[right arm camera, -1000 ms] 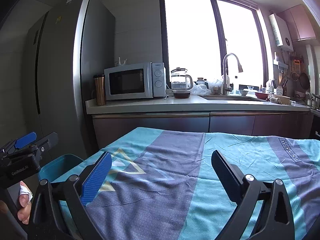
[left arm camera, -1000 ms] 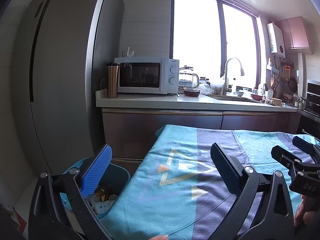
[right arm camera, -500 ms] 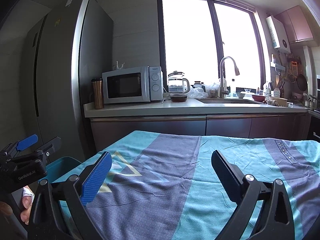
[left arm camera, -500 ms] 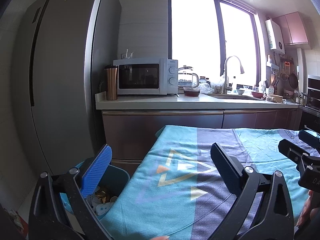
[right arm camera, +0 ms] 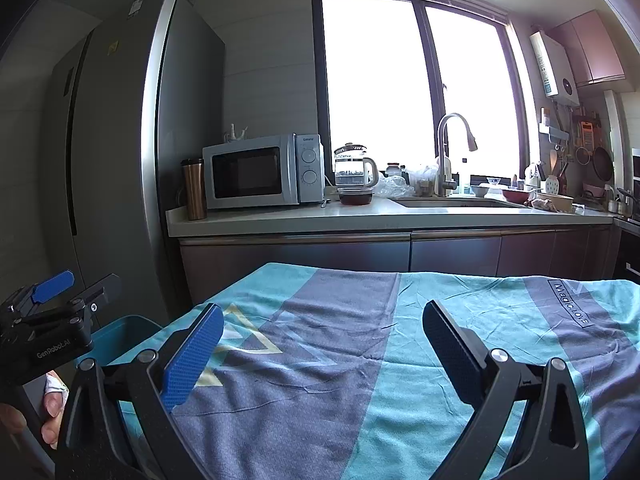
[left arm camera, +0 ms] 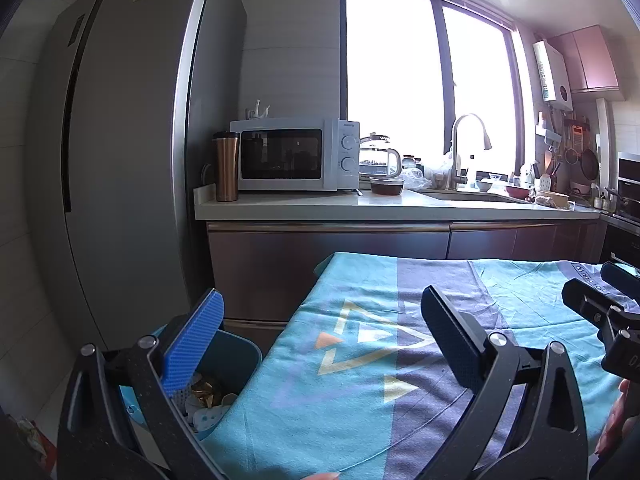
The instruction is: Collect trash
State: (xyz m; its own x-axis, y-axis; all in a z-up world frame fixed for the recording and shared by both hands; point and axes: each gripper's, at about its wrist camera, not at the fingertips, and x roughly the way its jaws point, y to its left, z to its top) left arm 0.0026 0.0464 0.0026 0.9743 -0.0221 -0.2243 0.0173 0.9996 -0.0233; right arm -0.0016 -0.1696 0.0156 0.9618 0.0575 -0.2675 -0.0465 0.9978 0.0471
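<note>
Kitchen backdrop: steel fridge (left arm camera: 120,160) on the left, white microwave (left arm camera: 294,155) on the counter (left arm camera: 400,208) with a copper tumbler (left arm camera: 226,166) beside it, glass kettle (right arm camera: 354,170) and faucet (right arm camera: 450,152) under a bright window. Closer in, a table under a teal and purple cloth (right arm camera: 360,360), nothing lying on the visible part of it. My left gripper (left arm camera: 322,344) was held over the table's left edge, jaws spread wide, nothing between them. Its blue pad (left arm camera: 194,344) sat over the teal trash bin (left arm camera: 236,356), which stood on the floor against the table's left side, below the cloth edge. Trash (left arm camera: 204,400) was inside the bin: crumpled white paper and a gold wrapper, partly hidden by the finger. My right gripper (right arm camera: 320,354) was over the cloth, jaws also wide apart and empty. From the right wrist view, the left gripper appeared at far left above the bin rim (right arm camera: 120,332), my hand (right arm camera: 52,404) on its handle. Both tools were clear of the cloth as far as I could tell.
</note>
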